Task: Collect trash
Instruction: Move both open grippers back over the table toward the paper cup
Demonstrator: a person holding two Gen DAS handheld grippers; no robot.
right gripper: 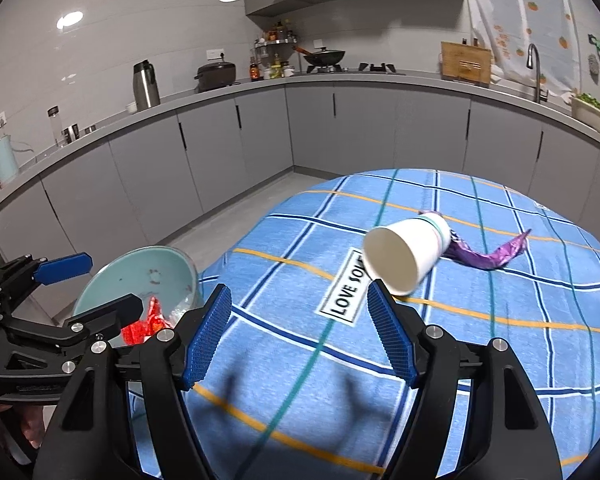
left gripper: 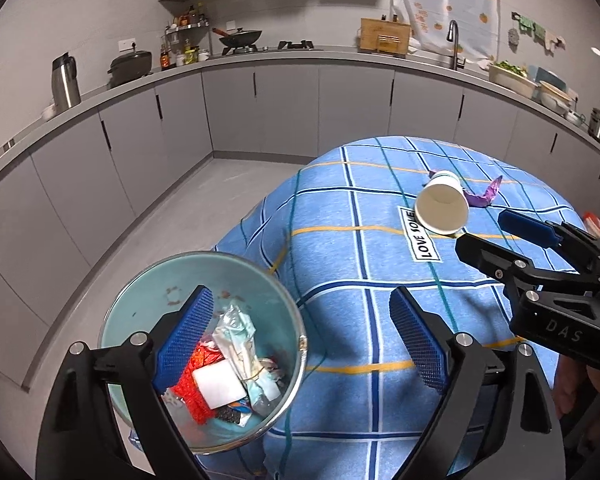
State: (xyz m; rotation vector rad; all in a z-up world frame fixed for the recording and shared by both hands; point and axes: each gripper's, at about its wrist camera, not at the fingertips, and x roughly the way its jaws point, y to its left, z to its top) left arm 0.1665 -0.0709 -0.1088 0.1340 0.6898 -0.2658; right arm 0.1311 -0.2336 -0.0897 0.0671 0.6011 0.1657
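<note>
Both claws released, nothing between pads: left claw point(left gripper: 300, 340) above trash bin point(left gripper: 140, 312) at tabletop point(right gripper: 500, 360) left edge; right claw point(right gripper: 300, 336) near paper cup point(right gripper: 404, 254) lying on side, purple wrapper point(right gripper: 488, 254) behind. Risk: round cup rolls from pads; wrapper overlooked.

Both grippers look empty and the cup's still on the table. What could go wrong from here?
1. The paper cup lies on its side, so a nudge from the open right gripper could roll it away.
2. The purple wrapper is partly tucked behind the cup and may be dragged or missed.
3. The trash bin sits beside the table edge; a short drop could land on the floor.
</note>
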